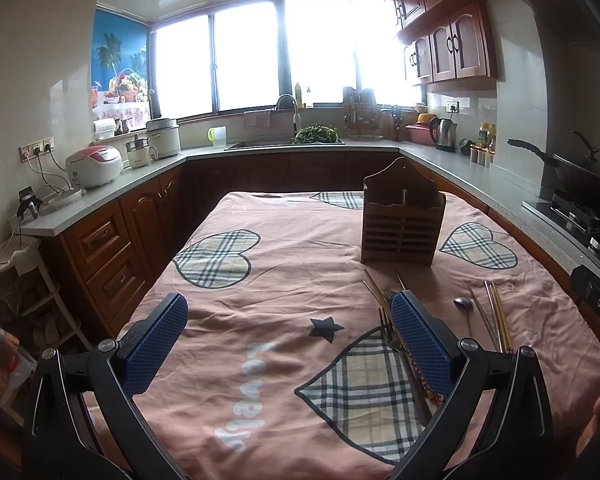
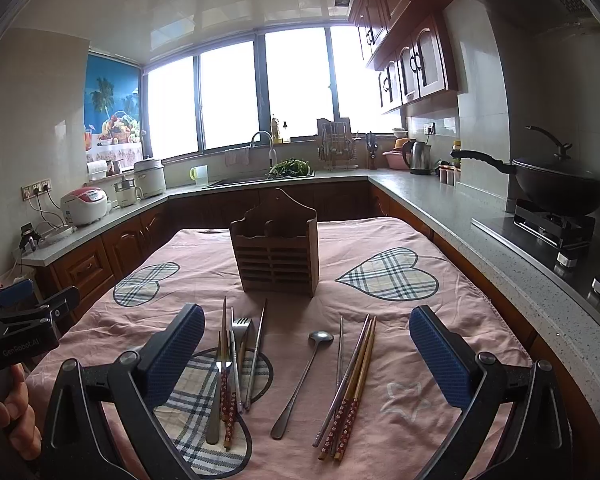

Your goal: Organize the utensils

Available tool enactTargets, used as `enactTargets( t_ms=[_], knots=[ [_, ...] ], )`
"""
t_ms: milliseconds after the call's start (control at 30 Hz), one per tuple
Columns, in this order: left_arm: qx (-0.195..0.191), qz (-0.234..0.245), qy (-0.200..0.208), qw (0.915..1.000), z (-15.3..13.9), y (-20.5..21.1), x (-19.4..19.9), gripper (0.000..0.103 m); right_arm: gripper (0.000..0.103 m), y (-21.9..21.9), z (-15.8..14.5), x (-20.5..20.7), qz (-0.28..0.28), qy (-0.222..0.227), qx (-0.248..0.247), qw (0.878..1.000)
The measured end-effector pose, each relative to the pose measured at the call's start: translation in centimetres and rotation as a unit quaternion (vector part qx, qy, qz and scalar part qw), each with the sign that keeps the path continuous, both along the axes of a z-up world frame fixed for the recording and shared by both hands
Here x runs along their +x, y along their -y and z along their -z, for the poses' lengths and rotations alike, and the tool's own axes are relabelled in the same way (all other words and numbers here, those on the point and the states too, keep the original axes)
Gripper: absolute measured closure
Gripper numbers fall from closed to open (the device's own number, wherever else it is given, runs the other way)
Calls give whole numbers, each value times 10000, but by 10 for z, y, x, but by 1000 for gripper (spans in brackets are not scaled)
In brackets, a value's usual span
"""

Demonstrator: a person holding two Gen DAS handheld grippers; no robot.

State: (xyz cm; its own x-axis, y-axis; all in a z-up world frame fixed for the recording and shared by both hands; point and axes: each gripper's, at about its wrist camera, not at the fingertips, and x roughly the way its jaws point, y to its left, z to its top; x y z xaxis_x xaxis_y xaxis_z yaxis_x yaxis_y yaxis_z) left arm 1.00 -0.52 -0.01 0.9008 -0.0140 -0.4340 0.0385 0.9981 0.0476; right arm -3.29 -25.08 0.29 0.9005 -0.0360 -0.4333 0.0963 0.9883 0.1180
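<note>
Wooden holder (image 2: 275, 250) behind scattered utensils (image 2: 236, 364)

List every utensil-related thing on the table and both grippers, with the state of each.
Wooden utensil holder: upright, looks empty.
Spoon: flat on cloth, alone.
Fork: lying in left pile.
Patterned chopsticks: lying in right bundle.
Left gripper: open, holding nothing.
Right gripper: open, holding nothing.

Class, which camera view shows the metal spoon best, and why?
The right wrist view: the whole spoon lies unobstructed between the open fingers. The left wrist view shows only its bowl and part of its handle.
</note>
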Motion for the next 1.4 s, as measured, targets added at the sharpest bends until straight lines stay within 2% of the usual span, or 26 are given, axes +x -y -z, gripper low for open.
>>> enactTargets(
  t_ms=[267,333,367,633,767,900,967,1033,1100,1167,1200,1267,1400],
  knots=[
    [-212,258,-355,9988,14,4,21,0,0,9,13,12,24,-234,157,9996],
    [-211,316,-528,9979,17,6,27,0,0,11,16,15,42,-309,211,9993],
    [-257,349,-753,9962,18,7,30,0,0,13,18,16,45,-341,240,9991],
    [-62,684,-958,9930,28,25,66,1,1,33,32,38,87,-677,447,9967],
    [-168,796,-1190,9896,35,33,89,7,10,46,44,57,93,-960,653,9932],
    [-279,853,-1490,9848,48,40,117,9,13,61,62,81,110,-1373,988,9855],
    [-340,890,-1651,9817,56,43,133,9,20,70,74,94,157,-1651,1182,9790],
    [-396,900,-1825,9783,65,46,149,13,20,79,86,107,223,-1960,1330,9713],
    [-424,917,-1988,9748,73,48,163,16,25,86,97,119,265,-2164,1403,9658],
    [-438,930,-2115,9720,79,52,177,17,39,91,108,130,286,-2358,1451,9605],
    [-453,954,-2169,9705,81,55,182,18,43,94,114,136,318,-2462,1474,9574],
    [-478,997,-2298,9669,87,60,194,22,55,99,124,146,347,-2623,1542,9520],
    [-601,1113,-2595,9574,100,68,216,32,65,108,141,164,439,-2868,1533,9446]
  ],
)
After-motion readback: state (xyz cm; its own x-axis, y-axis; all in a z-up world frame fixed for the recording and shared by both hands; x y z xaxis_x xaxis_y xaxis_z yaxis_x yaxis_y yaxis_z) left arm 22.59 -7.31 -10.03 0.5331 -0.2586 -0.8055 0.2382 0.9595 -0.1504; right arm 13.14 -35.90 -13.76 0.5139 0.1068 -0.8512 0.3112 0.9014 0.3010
